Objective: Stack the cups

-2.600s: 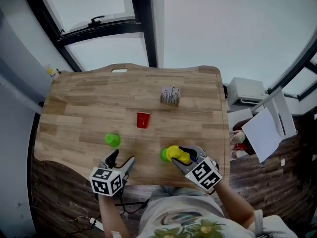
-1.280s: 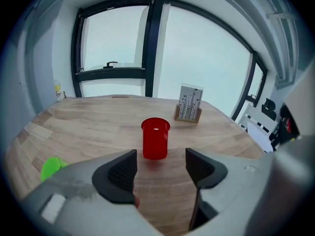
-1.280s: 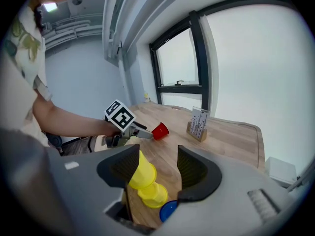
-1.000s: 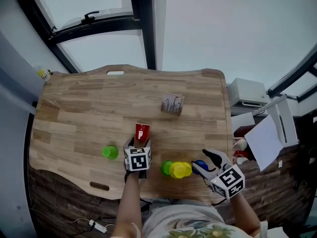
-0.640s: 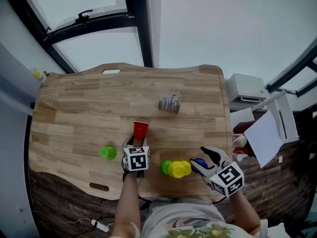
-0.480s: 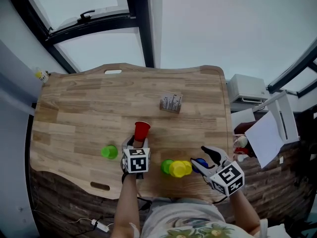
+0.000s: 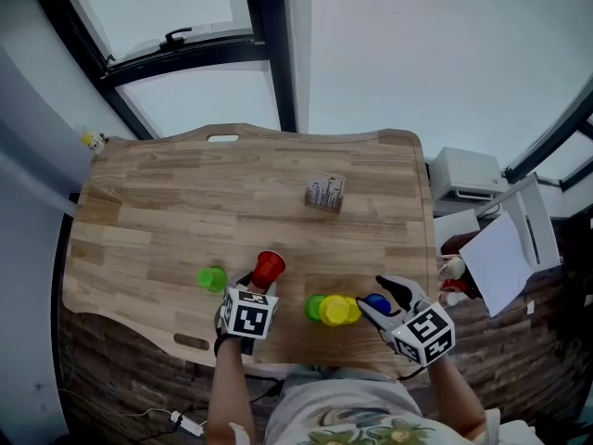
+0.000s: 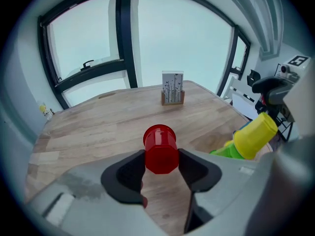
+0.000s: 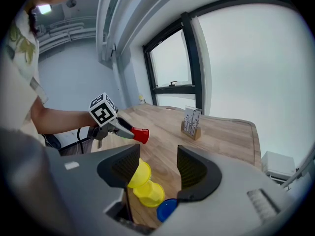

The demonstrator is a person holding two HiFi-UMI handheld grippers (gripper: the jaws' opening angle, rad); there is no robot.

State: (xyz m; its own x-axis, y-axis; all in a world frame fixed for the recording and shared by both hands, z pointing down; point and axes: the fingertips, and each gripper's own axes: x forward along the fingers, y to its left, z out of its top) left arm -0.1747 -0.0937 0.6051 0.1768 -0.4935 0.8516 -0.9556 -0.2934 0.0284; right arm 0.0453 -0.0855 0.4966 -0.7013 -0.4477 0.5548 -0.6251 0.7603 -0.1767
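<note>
My left gripper [image 7: 260, 284] is shut on a red cup [image 7: 269, 269], which it holds tilted above the table; its pads press both sides of the red cup [image 8: 160, 150]. To its right on the table stands a green cup [image 7: 315, 307] with yellow cups [image 7: 339, 311] on it, leaning over. A blue cup [image 7: 375, 301] lies beside them, low between the open jaws of my right gripper [image 7: 377, 296]. In the right gripper view the yellow cups [image 9: 142, 183] and the blue cup [image 9: 167, 209] sit below the right gripper [image 9: 158, 156]. A second green cup [image 7: 211, 279] stands to the left.
A small card holder [image 7: 324, 193] stands toward the far right of the wooden table [image 7: 167, 202]. The table's near edge runs just below the cups. Windows with dark frames [image 7: 269, 44] rise beyond the far edge. A white unit [image 7: 463, 179] sits off the right side.
The left gripper closed on the red cup, lifted it and drew it toward me, tilting it. The right gripper stayed beside the blue cup.
</note>
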